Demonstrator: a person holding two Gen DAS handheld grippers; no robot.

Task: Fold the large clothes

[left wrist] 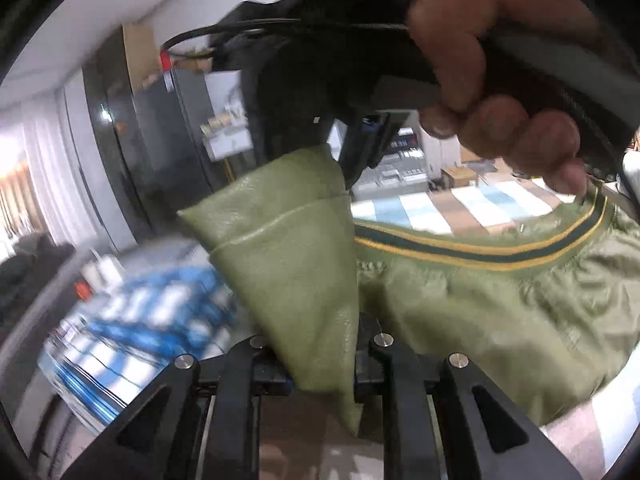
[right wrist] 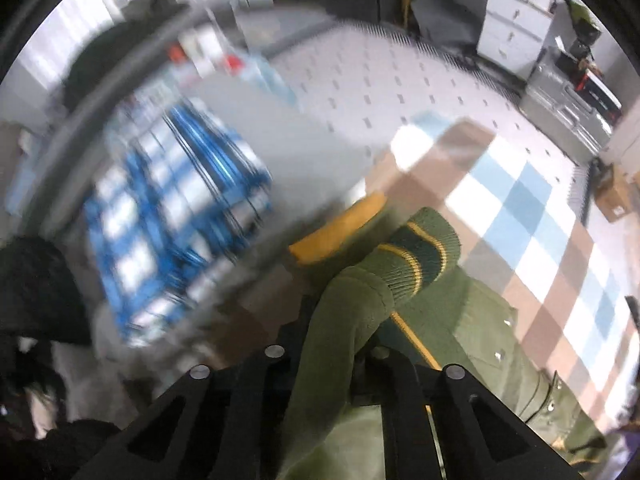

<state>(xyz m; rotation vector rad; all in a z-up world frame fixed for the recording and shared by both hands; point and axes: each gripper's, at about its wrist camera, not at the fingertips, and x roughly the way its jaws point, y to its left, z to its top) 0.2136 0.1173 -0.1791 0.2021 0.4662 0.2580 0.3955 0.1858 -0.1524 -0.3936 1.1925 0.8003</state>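
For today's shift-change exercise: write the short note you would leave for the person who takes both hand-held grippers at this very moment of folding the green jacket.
Left gripper: shut on a smooth olive fold of the green bomber jacket.
Right gripper: shut on the jacket by its ribbed, yellow-striped cuff.
The right gripper and the right hand that holds it hover just above the left one.
Position: the jacket hangs lifted between both grippers over the checkered mat; its striped collar faces up.
Done: both grips are taken.
Left: no finished fold shows. Probably lay it flat, then fold sleeves and body.
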